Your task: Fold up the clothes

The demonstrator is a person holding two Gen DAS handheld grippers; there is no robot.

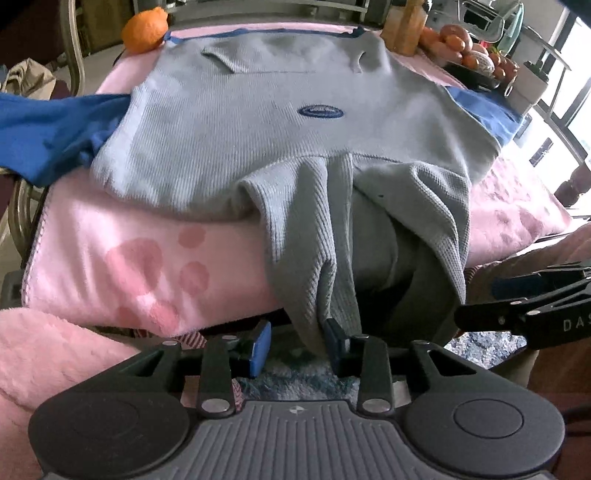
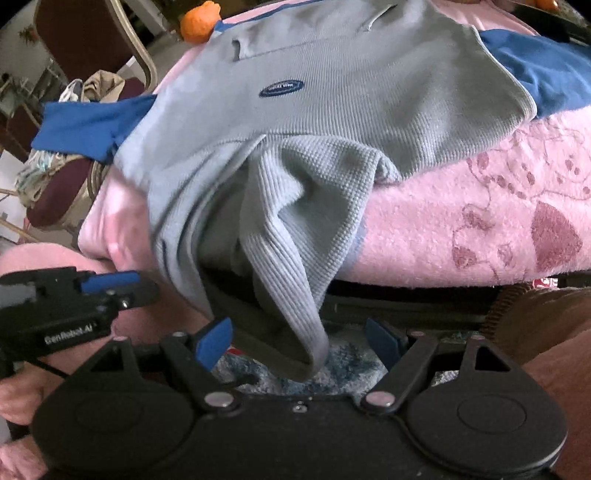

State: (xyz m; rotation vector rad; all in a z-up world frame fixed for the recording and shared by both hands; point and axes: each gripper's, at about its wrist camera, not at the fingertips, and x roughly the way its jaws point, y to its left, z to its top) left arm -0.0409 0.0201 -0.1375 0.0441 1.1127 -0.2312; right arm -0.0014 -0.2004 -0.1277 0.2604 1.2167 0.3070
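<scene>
A grey waffle-knit sweatshirt (image 1: 258, 122) with blue sleeves and an oval logo lies flat on a pink blanket; it also shows in the right wrist view (image 2: 332, 92). Its grey hood (image 1: 332, 229) hangs over the table's near edge. My left gripper (image 1: 299, 345) is open just below the hood's hanging tip, with fabric between its jaws near the right pad. My right gripper (image 2: 299, 345) is open, and the hood's tip (image 2: 295, 295) hangs between its jaws. The right gripper shows at the right edge of the left wrist view (image 1: 524, 306), and the left gripper at the left of the right wrist view (image 2: 74, 291).
The pink blanket (image 1: 129, 258) covers the table. An orange (image 1: 146, 29) sits at the far left corner. A tray of fruit (image 1: 469, 51) and a wooden block stand at the far right. A chair (image 2: 92, 48) with clothes stands to the left.
</scene>
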